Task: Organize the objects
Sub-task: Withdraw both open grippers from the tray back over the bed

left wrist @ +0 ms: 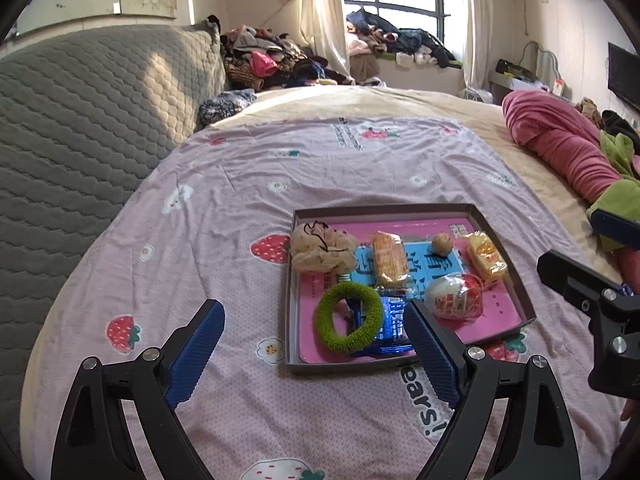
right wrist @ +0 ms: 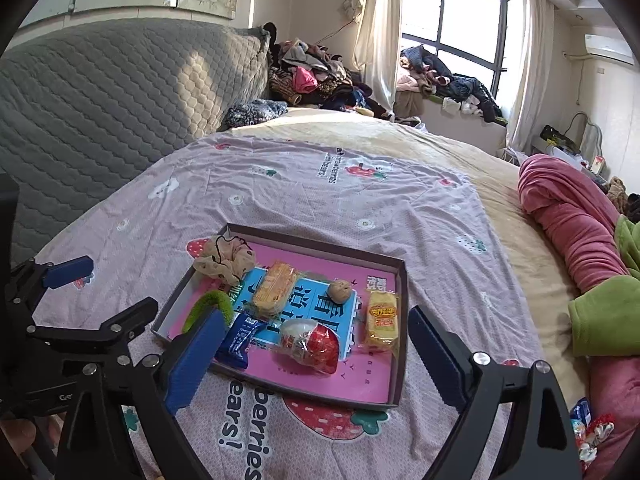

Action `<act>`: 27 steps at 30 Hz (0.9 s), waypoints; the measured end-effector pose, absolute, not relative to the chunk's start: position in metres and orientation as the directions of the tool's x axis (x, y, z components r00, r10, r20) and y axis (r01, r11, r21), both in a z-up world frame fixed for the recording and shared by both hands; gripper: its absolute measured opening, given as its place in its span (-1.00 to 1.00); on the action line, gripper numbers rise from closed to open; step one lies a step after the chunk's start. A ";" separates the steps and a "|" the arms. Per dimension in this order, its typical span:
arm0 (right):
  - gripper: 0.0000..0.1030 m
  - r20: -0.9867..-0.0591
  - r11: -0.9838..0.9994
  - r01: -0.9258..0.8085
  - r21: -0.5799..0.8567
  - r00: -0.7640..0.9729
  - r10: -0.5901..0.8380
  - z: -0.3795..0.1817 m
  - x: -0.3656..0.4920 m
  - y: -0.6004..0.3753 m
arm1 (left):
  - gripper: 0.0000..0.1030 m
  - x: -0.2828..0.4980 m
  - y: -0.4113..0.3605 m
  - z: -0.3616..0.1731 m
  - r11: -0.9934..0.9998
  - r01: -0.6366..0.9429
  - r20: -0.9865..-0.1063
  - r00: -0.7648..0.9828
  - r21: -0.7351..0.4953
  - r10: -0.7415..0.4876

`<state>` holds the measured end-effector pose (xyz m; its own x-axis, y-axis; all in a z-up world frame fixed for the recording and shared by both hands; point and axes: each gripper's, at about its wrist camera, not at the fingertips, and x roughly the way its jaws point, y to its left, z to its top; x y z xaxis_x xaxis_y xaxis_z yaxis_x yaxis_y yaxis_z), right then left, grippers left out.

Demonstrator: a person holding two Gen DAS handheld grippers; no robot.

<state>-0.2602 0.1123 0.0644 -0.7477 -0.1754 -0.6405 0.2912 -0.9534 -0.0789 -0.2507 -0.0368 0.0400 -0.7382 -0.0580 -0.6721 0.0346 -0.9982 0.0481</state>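
Both wrist views looked steeply down along their own fingers, near the bed, tray (left wrist: 404, 210) at the left view's 3 o'clock, tray (right wrist: 402, 320) central in the right view, both sharing tray, quilt (left wrist: 240, 200), window (right wrist: 452, 20) at 12 o'clock.

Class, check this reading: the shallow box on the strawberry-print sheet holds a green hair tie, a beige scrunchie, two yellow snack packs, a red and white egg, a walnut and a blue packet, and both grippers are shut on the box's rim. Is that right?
One thing is wrong: neither gripper grips the box. The left gripper and the right gripper stand open and hold nothing, as both wrist views show. The contents listed are correct.
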 end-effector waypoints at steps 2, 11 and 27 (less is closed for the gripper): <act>0.88 -0.634 -0.955 0.288 -0.075 -0.752 -0.177 0.067 -0.256 0.114 | 0.78 -0.246 -0.036 0.045 -0.998 0.037 -0.666 -0.744 0.048 -0.060; 0.94 -0.621 -0.954 0.288 -0.080 -0.764 -0.178 0.081 -0.237 0.119 | 0.78 -0.229 -0.031 0.062 -0.997 0.056 -0.644 -0.761 0.052 -0.076; 0.98 -0.566 -0.960 0.266 -0.084 -0.806 -0.174 0.120 -0.192 0.134 | 0.78 -0.183 -0.015 0.101 -0.996 0.062 -0.602 -0.794 0.062 -0.087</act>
